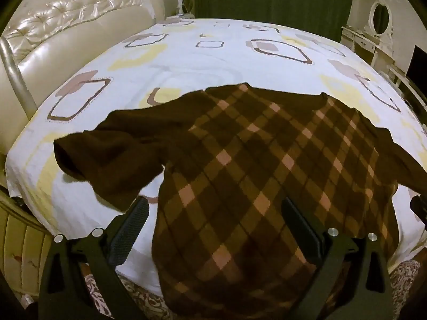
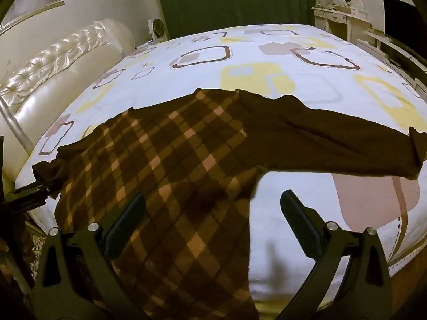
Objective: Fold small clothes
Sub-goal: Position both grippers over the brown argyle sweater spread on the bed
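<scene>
Left wrist view showed the brown argyle-patterned knit sweater spread flat on the bed's white sheet with brown and yellow squares, one plain brown sleeve stretched toward nine o'clock. The left gripper hung over the hem, its fingers released and wide apart, holding nothing. In the right wrist view, the right gripper was likewise spread open above the sweater's edge, the other sleeve reaching toward three o'clock. A cream tufted leather headboard stood at ten o'clock.
</scene>
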Action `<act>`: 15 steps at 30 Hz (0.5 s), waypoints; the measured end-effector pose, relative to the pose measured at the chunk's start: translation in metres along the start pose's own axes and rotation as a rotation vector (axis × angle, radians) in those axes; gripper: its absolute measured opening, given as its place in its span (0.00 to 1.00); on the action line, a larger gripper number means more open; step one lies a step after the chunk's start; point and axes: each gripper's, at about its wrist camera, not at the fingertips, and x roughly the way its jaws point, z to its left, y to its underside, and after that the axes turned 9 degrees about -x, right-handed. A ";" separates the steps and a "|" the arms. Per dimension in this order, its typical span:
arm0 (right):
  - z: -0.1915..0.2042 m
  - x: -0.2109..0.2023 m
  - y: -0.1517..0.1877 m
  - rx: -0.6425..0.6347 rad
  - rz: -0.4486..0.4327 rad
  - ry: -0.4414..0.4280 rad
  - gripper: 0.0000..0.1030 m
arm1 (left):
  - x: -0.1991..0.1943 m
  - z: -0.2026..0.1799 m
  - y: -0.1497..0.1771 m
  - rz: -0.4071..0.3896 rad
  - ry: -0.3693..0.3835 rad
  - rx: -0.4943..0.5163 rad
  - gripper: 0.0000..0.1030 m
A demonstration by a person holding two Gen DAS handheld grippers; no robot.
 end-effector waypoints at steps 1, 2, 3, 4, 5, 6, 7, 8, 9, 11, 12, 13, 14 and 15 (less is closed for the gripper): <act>0.004 0.000 0.001 -0.002 0.001 0.000 0.98 | 0.001 0.000 -0.001 0.009 0.002 -0.004 0.96; 0.009 0.001 0.002 -0.006 0.004 0.001 0.98 | 0.003 0.001 -0.002 0.017 0.005 -0.007 0.96; 0.013 0.001 0.002 -0.009 0.007 0.002 0.98 | 0.003 0.000 -0.001 0.022 0.007 -0.009 0.96; 0.013 -0.001 0.001 -0.012 0.011 0.001 0.98 | 0.004 -0.001 -0.001 0.024 0.008 -0.009 0.96; 0.012 -0.002 0.001 -0.010 0.013 -0.002 0.98 | 0.003 -0.001 0.000 0.022 0.009 -0.009 0.96; 0.013 -0.002 0.002 -0.011 0.016 -0.003 0.98 | 0.003 -0.002 0.000 0.019 0.009 -0.008 0.96; 0.013 -0.001 0.003 -0.011 0.019 -0.003 0.98 | 0.002 -0.002 0.000 0.017 0.010 -0.005 0.96; 0.012 -0.001 0.003 -0.009 0.022 -0.005 0.98 | 0.002 -0.003 0.001 0.016 0.010 -0.003 0.96; 0.012 -0.002 0.003 -0.007 0.024 -0.006 0.98 | 0.001 -0.004 0.001 0.015 0.011 0.000 0.96; 0.010 -0.002 0.002 -0.007 0.028 -0.006 0.98 | 0.001 -0.004 0.002 0.013 0.011 0.002 0.96; 0.010 -0.002 0.002 -0.007 0.026 -0.005 0.98 | 0.000 -0.005 0.002 0.013 0.011 0.003 0.96; 0.010 -0.002 0.003 -0.008 0.025 -0.003 0.98 | 0.000 -0.005 0.003 0.013 0.012 0.004 0.96; 0.010 -0.002 0.003 -0.009 0.025 -0.002 0.98 | 0.000 -0.006 0.003 0.014 0.013 0.007 0.96; 0.010 -0.002 0.003 -0.009 0.026 -0.003 0.98 | 0.000 -0.007 0.003 0.015 0.012 0.008 0.96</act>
